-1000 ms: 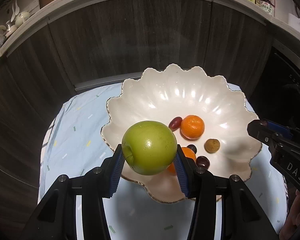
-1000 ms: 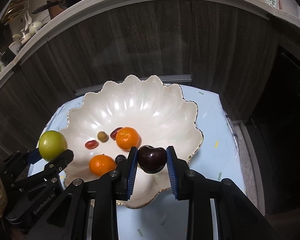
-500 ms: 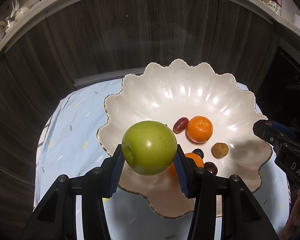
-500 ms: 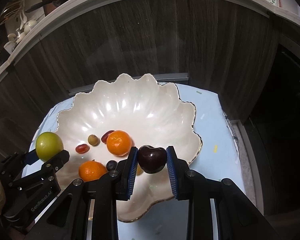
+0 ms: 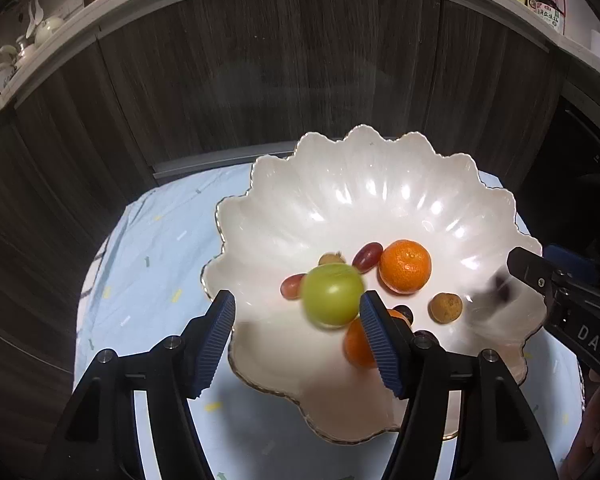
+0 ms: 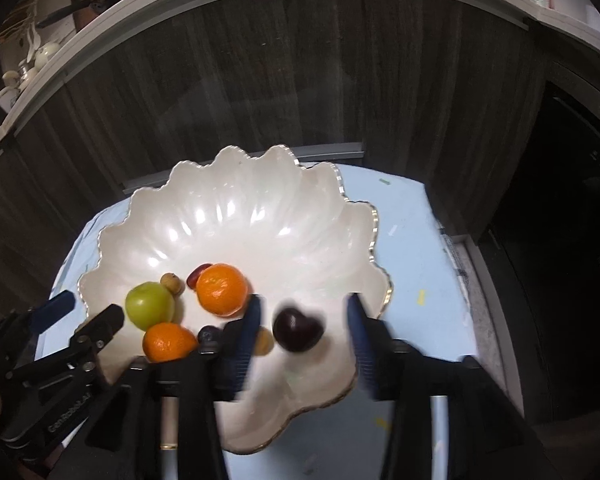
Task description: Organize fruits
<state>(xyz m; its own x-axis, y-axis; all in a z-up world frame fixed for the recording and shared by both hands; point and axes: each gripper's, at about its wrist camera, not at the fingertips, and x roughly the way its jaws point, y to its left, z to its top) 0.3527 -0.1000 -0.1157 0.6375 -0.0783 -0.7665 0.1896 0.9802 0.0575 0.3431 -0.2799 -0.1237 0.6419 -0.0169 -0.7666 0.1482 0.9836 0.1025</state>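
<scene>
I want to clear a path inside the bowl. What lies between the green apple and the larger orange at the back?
In the right wrist view, a small tan fruit and a red grape lie between the green apple and the orange.

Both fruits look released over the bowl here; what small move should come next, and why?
Probably draw both grippers back up and away from the scalloped bowl. The left gripper and right gripper have just been opening, and their pads no longer press on anything: the green apple and dark cherry are blurred, dropping among the oranges. Nothing is left to hold.
</scene>
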